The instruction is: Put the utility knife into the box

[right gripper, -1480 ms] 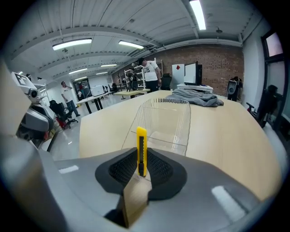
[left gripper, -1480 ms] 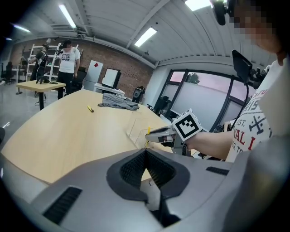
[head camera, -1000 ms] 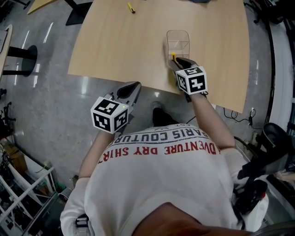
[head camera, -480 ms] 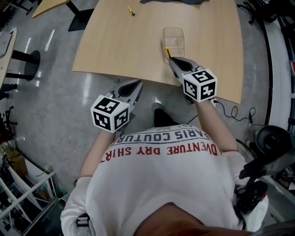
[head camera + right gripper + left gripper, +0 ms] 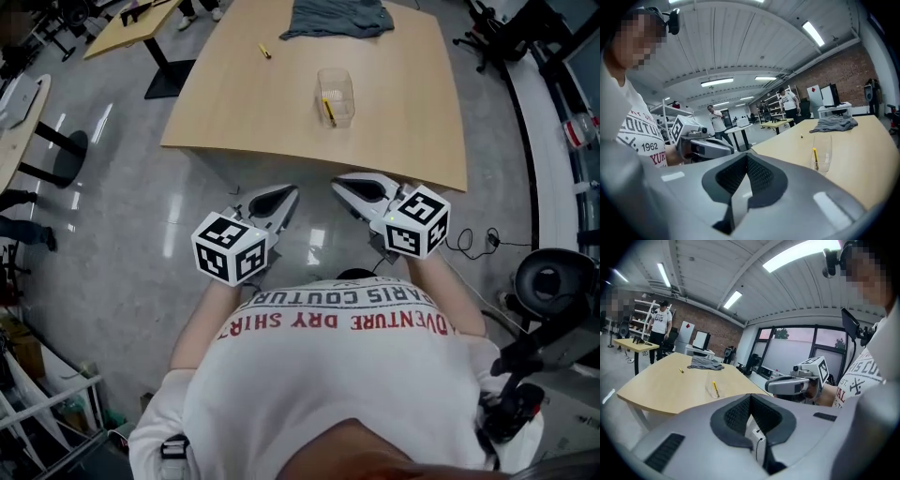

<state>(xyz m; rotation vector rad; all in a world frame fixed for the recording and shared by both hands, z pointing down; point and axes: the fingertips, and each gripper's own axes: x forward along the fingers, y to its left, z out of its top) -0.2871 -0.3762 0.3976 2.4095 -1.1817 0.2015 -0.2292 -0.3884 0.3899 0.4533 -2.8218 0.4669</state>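
One utility knife [image 5: 327, 108] in box [image 5: 352, 92], beyond right gripper [image 5: 343, 185]

floor [image 5: 112, 234]: glossy grey | table [image 5: 253, 103]: light wood | wall [image 5: 682, 317]: brick | lights [image 5: 801, 258]: long strips overhead

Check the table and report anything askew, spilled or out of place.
Nothing spilled or damaged. The knife leans slanted inside the upright box. A small yellow item lies loose near the far left corner of the table, and a grey cloth sits crumpled at its far edge.

Open tabletop [image 5: 253, 103] around box [image 5: 339, 86], cloth [image 5: 337, 17] beyond
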